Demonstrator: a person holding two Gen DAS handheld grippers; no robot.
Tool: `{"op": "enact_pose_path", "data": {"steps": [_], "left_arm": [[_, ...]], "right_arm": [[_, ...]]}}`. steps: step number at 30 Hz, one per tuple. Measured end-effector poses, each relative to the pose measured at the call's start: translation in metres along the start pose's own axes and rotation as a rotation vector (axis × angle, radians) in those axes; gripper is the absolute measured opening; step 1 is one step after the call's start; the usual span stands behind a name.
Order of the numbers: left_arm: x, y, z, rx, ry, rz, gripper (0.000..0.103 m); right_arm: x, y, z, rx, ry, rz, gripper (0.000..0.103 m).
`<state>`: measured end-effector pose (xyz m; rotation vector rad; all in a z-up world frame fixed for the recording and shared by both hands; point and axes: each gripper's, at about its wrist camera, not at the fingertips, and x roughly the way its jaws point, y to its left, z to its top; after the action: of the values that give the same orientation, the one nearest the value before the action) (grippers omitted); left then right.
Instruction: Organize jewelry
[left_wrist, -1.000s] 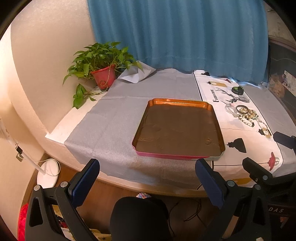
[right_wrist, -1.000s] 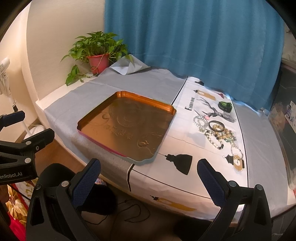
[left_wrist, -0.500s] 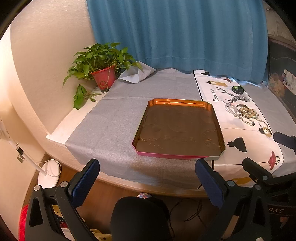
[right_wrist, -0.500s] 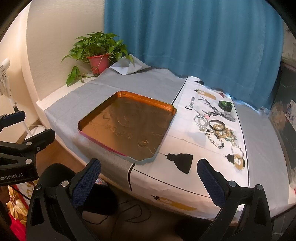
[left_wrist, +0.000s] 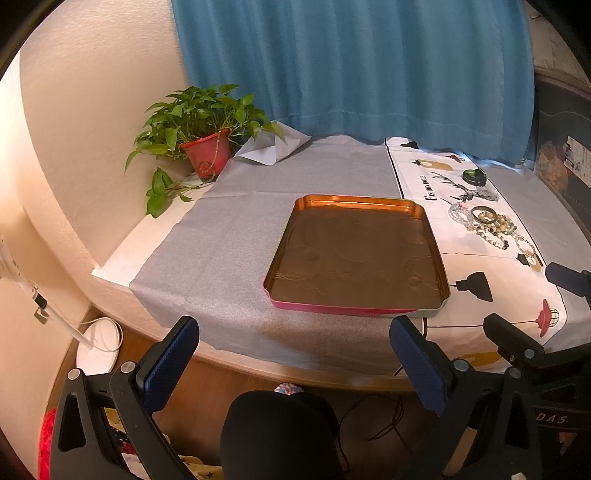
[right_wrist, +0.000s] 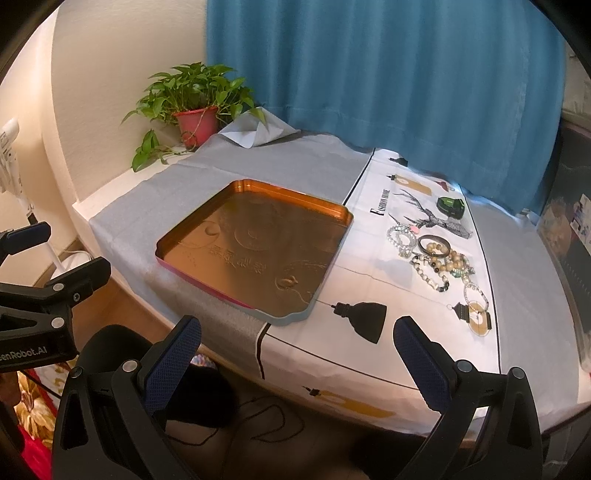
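Hovering short of the counter (right_wrist: 388, 373), both hand-held grippers, left (left_wrist: 293, 349) and right (right_wrist: 297, 349), gaped wide and held nothing, seemingly poised to start. Beyond them the tray (right_wrist: 221, 192) lay bare, likely the jewelry's destination. Farther right, the jewelry (right_wrist: 436, 256) sat heaped on the printed cloth (right_wrist: 369, 236), apart from the tray.

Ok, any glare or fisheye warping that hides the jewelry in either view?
Left wrist view: jewelry small near the warped right edge, beads hard to separate. Right wrist view: jewelry larger and sharp, white cloth bright but not blown out; tray shows soft reflections, no harsh glare.
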<state>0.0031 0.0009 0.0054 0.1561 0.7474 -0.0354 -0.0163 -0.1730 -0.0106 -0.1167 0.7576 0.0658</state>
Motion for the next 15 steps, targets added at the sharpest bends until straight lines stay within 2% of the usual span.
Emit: {"op": "enact_pose_path", "data": {"steps": [15], "left_arm": [[0.0002, -0.0011, 0.0000, -0.002, 0.002, 0.001, 0.103]], "right_arm": [[0.0001, 0.0002, -0.0008, 0.001, 0.000, -0.002, 0.103]]}}
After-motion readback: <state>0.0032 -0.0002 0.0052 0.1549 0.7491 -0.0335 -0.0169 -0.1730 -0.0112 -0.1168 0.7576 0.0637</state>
